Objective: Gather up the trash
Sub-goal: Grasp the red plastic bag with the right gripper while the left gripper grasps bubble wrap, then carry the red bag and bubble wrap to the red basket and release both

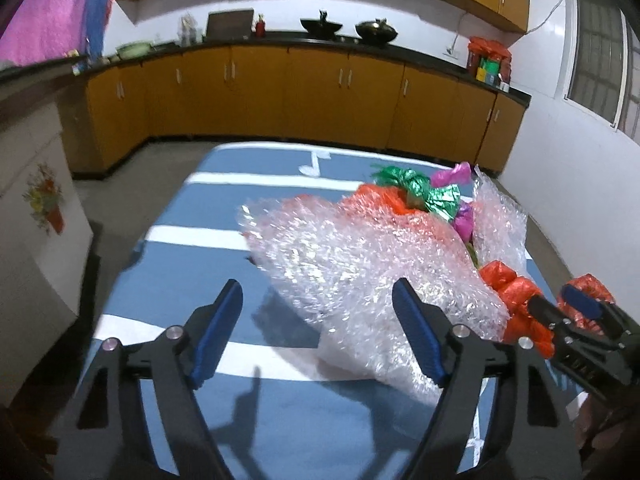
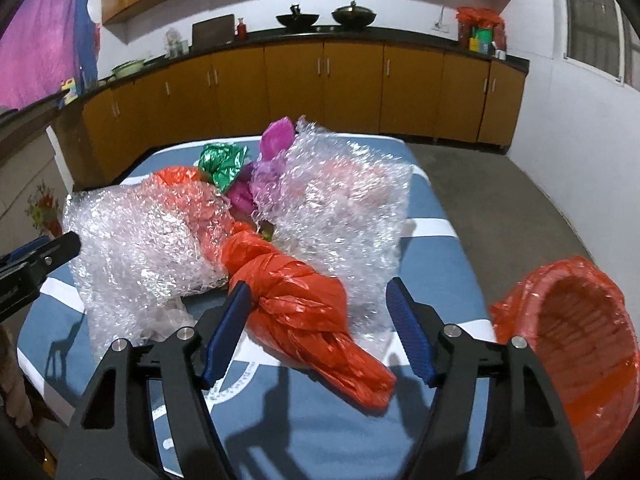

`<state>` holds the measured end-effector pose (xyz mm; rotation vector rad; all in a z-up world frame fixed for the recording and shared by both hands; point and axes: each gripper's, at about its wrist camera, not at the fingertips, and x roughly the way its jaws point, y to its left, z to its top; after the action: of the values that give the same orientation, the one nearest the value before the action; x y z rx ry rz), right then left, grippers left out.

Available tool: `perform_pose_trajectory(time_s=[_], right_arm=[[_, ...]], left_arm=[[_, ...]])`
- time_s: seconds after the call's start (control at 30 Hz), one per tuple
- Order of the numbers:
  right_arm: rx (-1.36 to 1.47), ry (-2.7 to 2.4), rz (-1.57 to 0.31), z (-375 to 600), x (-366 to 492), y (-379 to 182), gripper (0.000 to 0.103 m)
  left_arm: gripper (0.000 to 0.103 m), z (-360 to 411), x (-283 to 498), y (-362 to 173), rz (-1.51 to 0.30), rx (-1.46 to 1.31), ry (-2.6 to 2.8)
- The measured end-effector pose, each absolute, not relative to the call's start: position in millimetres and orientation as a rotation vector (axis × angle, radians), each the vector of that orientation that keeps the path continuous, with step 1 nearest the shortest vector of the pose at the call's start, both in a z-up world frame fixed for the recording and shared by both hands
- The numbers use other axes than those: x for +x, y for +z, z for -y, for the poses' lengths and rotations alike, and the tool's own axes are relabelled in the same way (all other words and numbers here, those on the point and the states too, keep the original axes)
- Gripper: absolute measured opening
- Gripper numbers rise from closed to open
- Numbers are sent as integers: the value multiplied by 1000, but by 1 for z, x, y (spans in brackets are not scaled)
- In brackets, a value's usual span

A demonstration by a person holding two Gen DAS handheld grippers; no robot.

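A: While both grippers are hanging spread apart, where is the trash lying?

B: On the blue striped counter [image 2: 432, 216]: right gripper [image 2: 320, 332] is straddling the twisted orange plastic bag [image 2: 312, 312]; left gripper [image 1: 318, 336] is facing crumpled clear bubble wrap [image 1: 360, 272].

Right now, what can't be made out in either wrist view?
- Bin: right view, lower part cut off by the frame edge; absent from left view.
- Right gripper: left view, jaw state unclear against the orange bag.
- Pink wrapper: mostly buried behind bubble wrap.
- Countertop items: too small, blurred.
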<state>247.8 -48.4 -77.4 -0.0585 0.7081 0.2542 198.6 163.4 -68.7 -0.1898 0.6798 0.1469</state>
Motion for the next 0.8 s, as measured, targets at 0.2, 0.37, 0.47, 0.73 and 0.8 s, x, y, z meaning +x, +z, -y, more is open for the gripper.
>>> perform_pose_trajectory(time_s=[0.2,0.37,0.47,0.73,0.8], right_arm=[[-81,304,-761,43,259,-95,51],[-81,329,-762,44,251,-101,35],[-65,341,-758,48,247,-98,29],[-52,362,-733,49,231,-86,25],[-49,364,-720,51,228,-82,24]], left_arm=[[66,-157,210,-78,-703,-204,86],[38,-152,214,-79,-699,-210,52],[24,-152,212,-77,-685,-222,33],[10,-151,194,-60,-618,-207,17],[10,-152,187,-55,-603,-206,18]])
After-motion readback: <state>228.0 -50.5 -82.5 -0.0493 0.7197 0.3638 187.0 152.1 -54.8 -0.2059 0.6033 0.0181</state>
